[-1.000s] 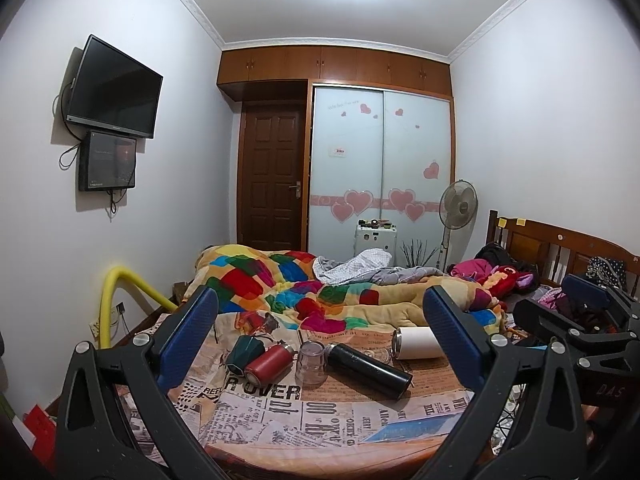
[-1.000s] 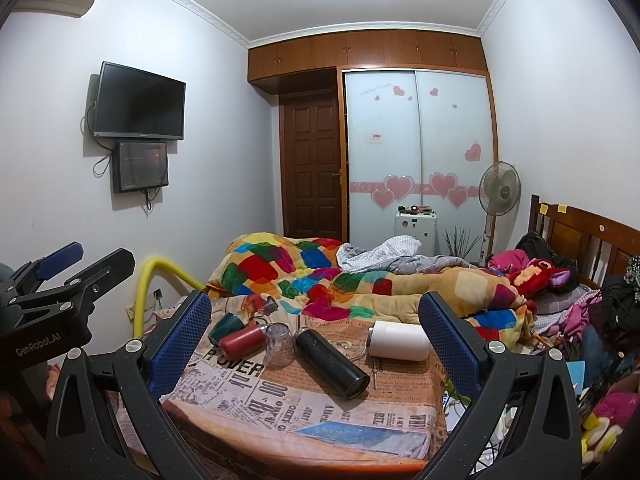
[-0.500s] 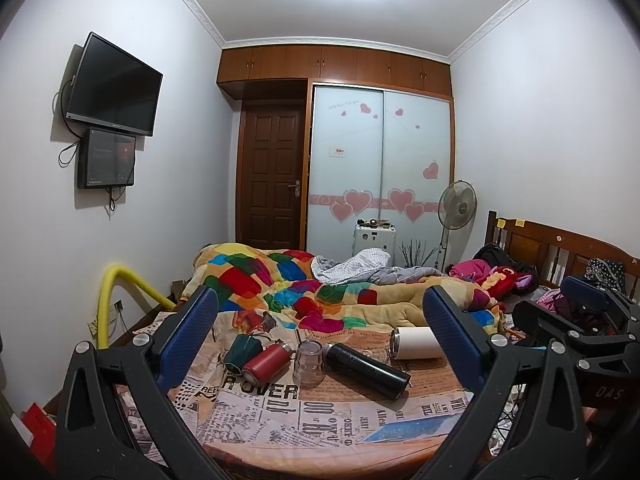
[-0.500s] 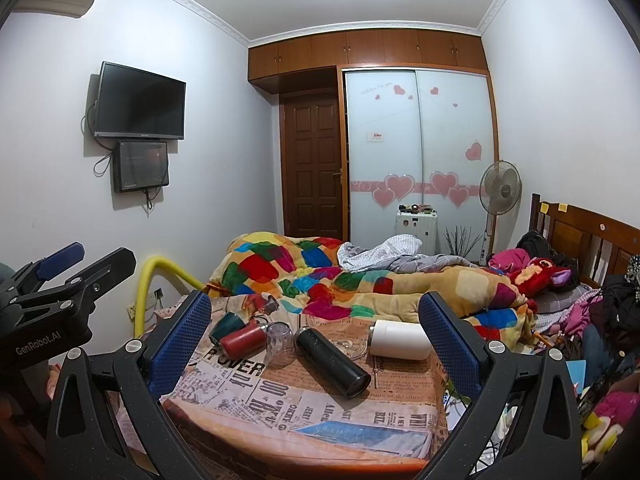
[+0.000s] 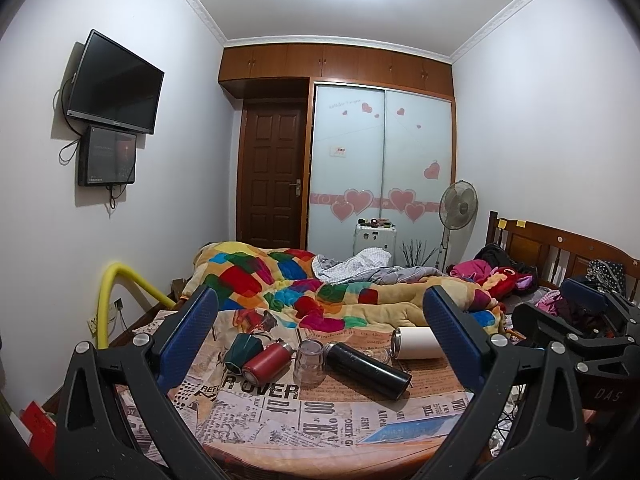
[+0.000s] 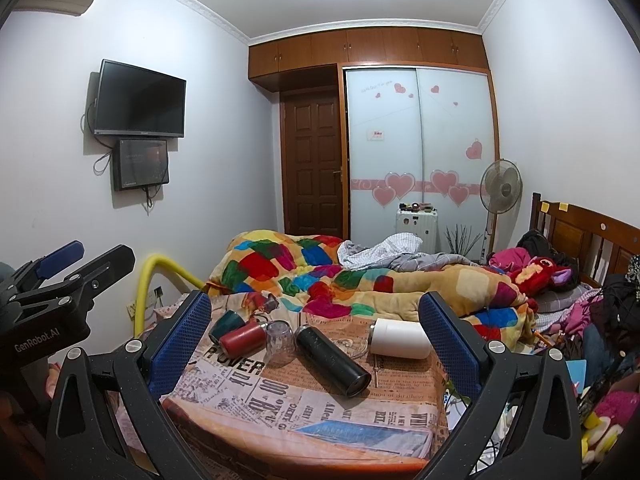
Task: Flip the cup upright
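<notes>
Cup [image 5: 309, 362] clear, mouth down on newspaper-print cloth [image 5: 280, 412]; both grippers apart.

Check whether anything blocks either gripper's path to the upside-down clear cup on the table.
Nothing lies in front of the clear cup on the near side; both open grippers have bare newspaper-print tablecloth ahead. But the red bottle and black bottle crowd its sides.

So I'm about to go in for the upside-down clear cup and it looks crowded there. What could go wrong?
The inverted clear plastic cup stands wedged between the lying red bottle and the lying black cylindrical flask, so wide-open fingers may knock either and set it rolling.
The newspaper-print cloth could bunch under a push.
A clear glass dish behind the flask is easy to miss.
</notes>
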Tool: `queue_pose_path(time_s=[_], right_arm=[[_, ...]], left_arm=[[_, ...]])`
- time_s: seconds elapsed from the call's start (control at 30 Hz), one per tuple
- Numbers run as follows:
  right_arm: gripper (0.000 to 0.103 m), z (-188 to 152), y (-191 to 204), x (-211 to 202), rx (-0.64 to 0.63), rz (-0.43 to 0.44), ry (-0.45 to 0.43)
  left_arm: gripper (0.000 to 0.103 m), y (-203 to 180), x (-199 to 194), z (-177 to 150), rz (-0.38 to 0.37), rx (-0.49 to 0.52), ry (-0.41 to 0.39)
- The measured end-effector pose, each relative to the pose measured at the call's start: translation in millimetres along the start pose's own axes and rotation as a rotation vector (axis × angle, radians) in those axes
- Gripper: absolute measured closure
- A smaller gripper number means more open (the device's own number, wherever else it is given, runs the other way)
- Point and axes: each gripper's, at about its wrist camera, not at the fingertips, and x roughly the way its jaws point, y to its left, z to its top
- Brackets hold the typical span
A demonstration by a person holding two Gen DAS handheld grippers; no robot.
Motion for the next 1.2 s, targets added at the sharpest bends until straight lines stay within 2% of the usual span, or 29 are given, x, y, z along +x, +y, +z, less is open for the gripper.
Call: queue_pose_path(time_s=[0.33,0.57,0.73,0.9,1.2], right_arm=[[0.0,-19.6,7.3,26.7,0.013,0.006,0.049],[0.0,-27.2,-5.8,68.8,-0.001,-0.004,0.162],[0.0,-48.6,-16.9,130.3,-0.03,0.011,0.319],[0.0,-74.5,-24.3,197.2,-0.096,0.027,0.486],[0.002,-120.4,-20.9,303.7,-0.201,0.169,0.81]], left_arm=[[0.0,8.2,20.7,-6.2,0.007,-0.017,0.03],[0.0,26.3,69.0,-25.4,0.043,-0.052,0.121],[0.0,50.1,116.9,-51.5,0.09,-0.074,0.223],[0.0,71.6,169.8,-91.2,0.116,-0.087,0.361],[0.0,80.2,219.9,-150.4,0.115,-0.055,0.491]])
